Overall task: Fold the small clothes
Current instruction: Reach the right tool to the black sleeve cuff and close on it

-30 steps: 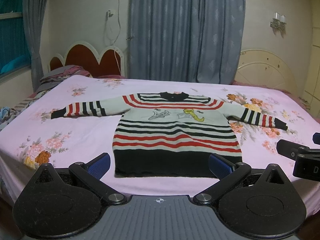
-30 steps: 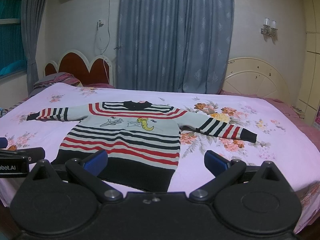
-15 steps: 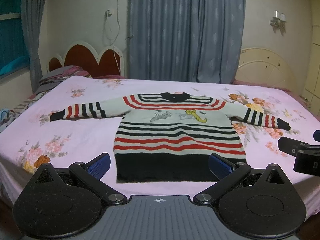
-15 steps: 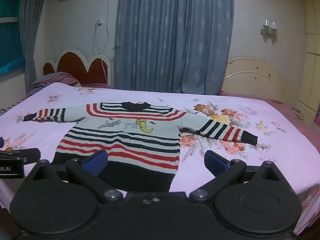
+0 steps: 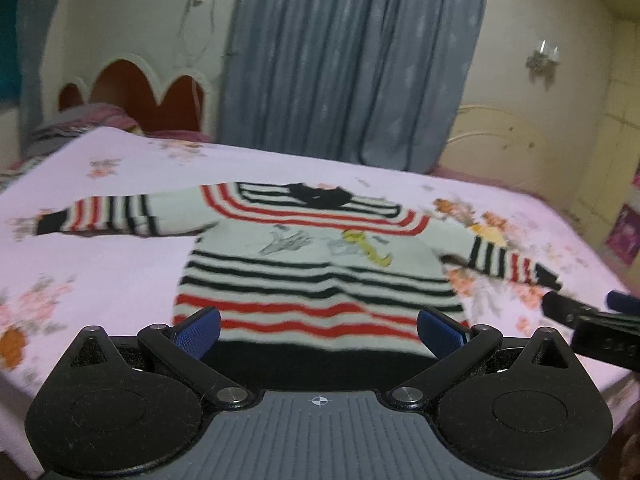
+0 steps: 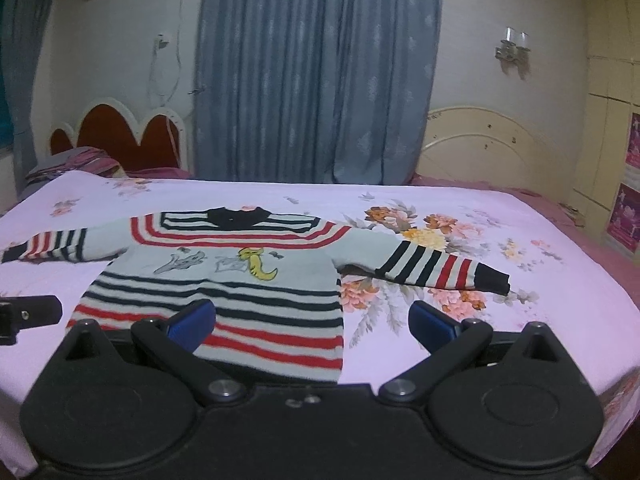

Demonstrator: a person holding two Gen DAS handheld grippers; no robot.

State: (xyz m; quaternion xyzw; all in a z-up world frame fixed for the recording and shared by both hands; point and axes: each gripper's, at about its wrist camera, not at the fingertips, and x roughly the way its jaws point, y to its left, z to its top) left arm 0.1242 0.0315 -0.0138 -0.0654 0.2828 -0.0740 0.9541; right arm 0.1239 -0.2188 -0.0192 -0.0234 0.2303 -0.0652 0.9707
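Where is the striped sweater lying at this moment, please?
The striped sweater lies flat on the pink floral bedsheet, ahead of both grippers, left of centre in the right wrist view.

I cannot read any text here. The right gripper [image 5: 604, 346] body carries pale lettering, too blurred, and the pink wall posters [image 6: 625, 216] are too small for me.

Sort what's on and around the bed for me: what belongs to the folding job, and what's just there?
Part of the job:
- striped sweater, spread flat, sleeves out
- left gripper, open
- right gripper, open
- bed, the work surface

Just there:
- bedding pile by the red headboard
- curtain
- wall lamp
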